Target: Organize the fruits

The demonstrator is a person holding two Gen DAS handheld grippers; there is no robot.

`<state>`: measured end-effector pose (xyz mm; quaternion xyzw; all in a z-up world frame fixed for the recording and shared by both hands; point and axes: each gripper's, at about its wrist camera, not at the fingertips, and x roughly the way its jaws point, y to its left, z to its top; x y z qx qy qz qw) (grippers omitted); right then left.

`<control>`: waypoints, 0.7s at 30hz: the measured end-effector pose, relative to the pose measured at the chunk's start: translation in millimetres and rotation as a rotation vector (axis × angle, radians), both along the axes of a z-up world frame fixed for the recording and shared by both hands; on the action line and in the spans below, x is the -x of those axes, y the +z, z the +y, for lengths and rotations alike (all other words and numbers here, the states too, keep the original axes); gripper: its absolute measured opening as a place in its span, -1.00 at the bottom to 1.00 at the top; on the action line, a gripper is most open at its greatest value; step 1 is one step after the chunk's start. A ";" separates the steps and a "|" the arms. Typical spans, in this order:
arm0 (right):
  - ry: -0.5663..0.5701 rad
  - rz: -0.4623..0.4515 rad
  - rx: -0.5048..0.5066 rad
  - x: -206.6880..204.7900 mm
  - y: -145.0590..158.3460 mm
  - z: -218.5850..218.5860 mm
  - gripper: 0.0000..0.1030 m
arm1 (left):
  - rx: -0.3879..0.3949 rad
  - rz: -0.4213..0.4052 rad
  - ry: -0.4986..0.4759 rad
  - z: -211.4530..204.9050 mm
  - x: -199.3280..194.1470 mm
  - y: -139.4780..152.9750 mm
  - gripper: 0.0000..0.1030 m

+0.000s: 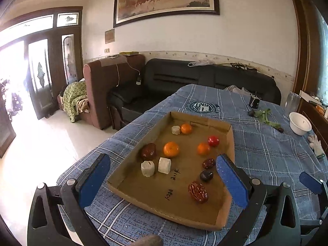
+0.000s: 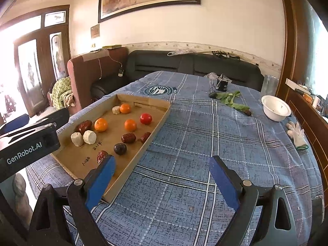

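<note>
Tray (image 1: 229,135) on surface: oranges (image 1: 171,149), tomato (image 1: 213,140), dates (image 1: 197,191), pale chunks (image 1: 164,165), scattered unsorted. Left gripper (image 1: 162,182) over tray, right gripper (image 2: 162,182) beside it, jaws wide, empty, seemingly poised for picking

Black gripper frames, blue-padded jaws, silver pivot screws, possibly "GenRobot.AI" lettering on the left gripper (image 2: 28,141).

Both wrist views low over table, facing sofa, sharing cardboard tray (image 1: 230,141) (image 2: 160,121).
</note>
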<state>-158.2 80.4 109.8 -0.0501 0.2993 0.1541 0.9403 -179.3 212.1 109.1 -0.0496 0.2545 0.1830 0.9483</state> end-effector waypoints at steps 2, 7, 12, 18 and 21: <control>0.003 0.000 0.006 0.0 -0.9 1.2 0.86 | 0.004 0.008 -0.007 -0.2 -1.7 -1.6 1.00; 0.006 0.008 0.012 -1.6 -3.9 3.9 0.86 | 0.035 0.031 -0.018 2.0 -6.1 -6.6 1.00; 0.004 0.021 0.017 -4.1 -7.6 4.9 0.86 | 0.071 0.050 -0.020 7.3 -9.6 -12.4 1.00; 0.008 0.030 0.027 -5.3 -11.0 8.0 0.87 | 0.072 0.066 -0.021 7.0 -12.2 -16.3 1.00; 0.010 0.034 0.031 -6.9 -12.3 9.3 0.87 | 0.073 0.074 -0.024 7.0 -13.8 -18.2 1.00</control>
